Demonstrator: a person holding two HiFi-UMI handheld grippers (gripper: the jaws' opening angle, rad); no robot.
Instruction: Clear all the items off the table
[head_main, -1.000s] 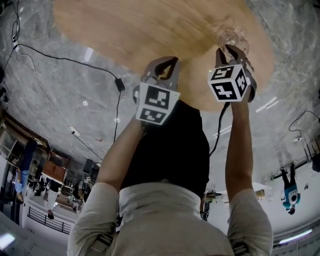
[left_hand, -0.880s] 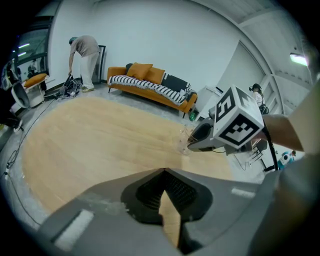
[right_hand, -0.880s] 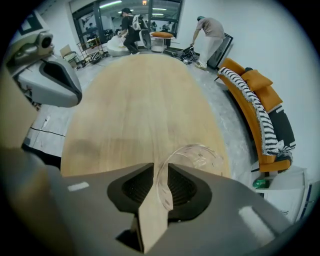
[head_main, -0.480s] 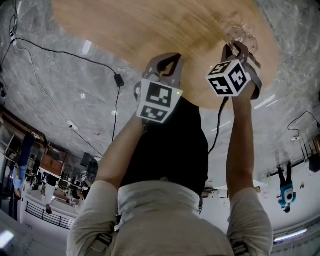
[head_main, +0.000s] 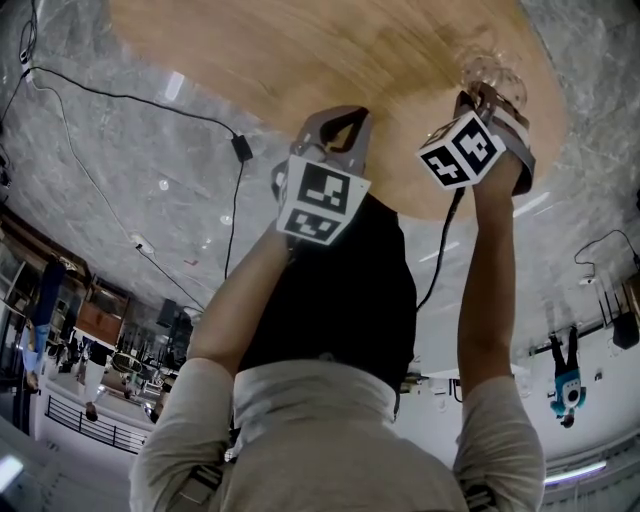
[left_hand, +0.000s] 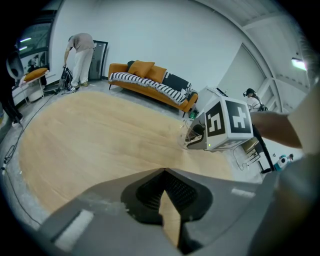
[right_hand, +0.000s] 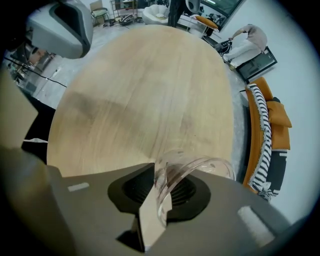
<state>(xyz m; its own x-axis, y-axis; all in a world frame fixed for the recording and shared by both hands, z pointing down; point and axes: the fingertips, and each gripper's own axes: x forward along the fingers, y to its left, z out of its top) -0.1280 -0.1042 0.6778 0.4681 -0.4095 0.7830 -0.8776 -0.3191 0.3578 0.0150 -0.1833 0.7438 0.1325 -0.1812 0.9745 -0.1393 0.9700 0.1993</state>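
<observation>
Table (right_hand: 140, 90) is light wood with fine grain and a matt finish. Glass (right_hand: 192, 167) at my right gripper (right_hand: 155, 185) is clear, smooth, glossy. My left gripper (left_hand: 164, 175) is grey matt plastic, a bit scuffed; pads (left_hand: 147, 192) black, ribbed. Marker cube (left_hand: 227, 122) matt black-and-white. Floor (head_main: 120, 160) grey marbled stone, polished. Sofa (left_hand: 150, 85) orange cloth.

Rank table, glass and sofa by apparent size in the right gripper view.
1. table
2. sofa and glass: about alike. The glass is far nearer the camera, so I won't rank these two.
</observation>
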